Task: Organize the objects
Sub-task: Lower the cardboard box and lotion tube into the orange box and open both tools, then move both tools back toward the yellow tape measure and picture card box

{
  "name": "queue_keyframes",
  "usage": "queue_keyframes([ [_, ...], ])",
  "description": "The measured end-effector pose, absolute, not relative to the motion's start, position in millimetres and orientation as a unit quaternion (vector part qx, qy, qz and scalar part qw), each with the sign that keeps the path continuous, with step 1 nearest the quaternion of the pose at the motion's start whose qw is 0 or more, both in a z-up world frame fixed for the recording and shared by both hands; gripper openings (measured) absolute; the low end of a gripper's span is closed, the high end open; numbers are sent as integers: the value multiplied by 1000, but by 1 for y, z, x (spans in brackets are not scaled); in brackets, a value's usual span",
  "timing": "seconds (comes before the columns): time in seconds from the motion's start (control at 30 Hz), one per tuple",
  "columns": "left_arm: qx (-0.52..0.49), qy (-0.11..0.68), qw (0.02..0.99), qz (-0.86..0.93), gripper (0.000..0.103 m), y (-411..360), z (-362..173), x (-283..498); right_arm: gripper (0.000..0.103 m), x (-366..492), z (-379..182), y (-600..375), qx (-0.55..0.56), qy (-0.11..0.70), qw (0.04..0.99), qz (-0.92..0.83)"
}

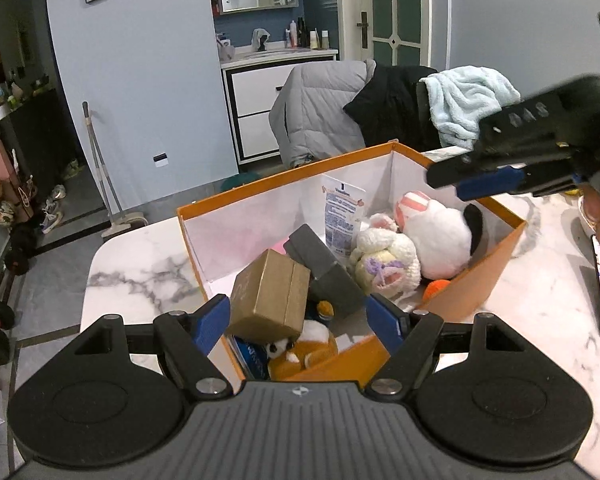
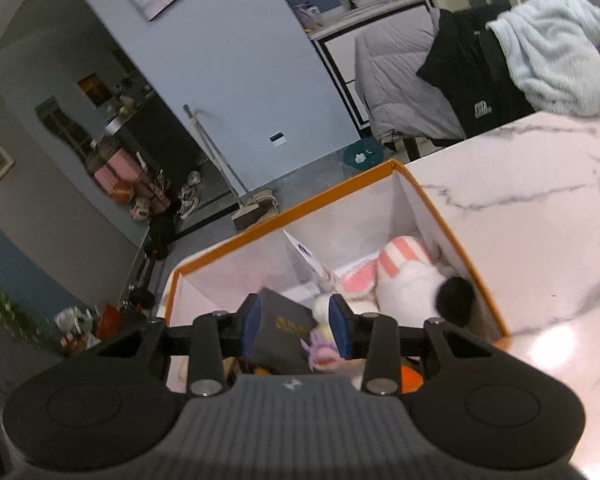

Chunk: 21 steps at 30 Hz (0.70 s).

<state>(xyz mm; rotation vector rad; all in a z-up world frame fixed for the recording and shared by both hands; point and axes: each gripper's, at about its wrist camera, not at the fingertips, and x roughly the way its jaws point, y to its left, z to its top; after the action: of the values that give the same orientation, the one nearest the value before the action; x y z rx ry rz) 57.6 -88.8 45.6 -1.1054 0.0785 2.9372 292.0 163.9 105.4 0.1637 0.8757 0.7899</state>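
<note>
Left gripper [image 1: 298, 318] gapes wide above the brown carton [image 1: 270, 295] in the orange box [image 1: 476, 284] — holding nothing. Right gripper [image 2: 296, 322], partly parted, also empty, over the dark box [image 2: 280, 334] — seat cartons flat, clear of the plush [image 1: 440, 236].

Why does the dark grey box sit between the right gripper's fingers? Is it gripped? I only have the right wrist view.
Observer: It is not gripped. The left wrist view shows the right gripper hanging above the orange box, while the dark grey box lies inside, apart from it.
Reviewer: Where is the left gripper?
Observer: The left gripper is open over the box's near corner, with a brown cardboard box showing between its fingers.
Reviewer: Is anything under that one?
Observer: Yes, an orange and white plush toy lies partly beneath it.
</note>
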Motion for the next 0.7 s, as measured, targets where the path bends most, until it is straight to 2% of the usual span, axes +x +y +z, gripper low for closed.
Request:
queue_keyframes([
  [0.27, -353, 18, 2, 936, 89, -86, 45, 87, 43, 261, 102, 131, 30, 405, 827, 390],
  [0.57, -356, -1, 10, 934, 89, -81, 30, 105, 52, 235, 83, 106, 3, 425, 809, 407],
  [0.7, -363, -1, 21, 931, 89, -76, 18, 110, 69, 223, 73, 100, -29, 415, 806, 422],
])
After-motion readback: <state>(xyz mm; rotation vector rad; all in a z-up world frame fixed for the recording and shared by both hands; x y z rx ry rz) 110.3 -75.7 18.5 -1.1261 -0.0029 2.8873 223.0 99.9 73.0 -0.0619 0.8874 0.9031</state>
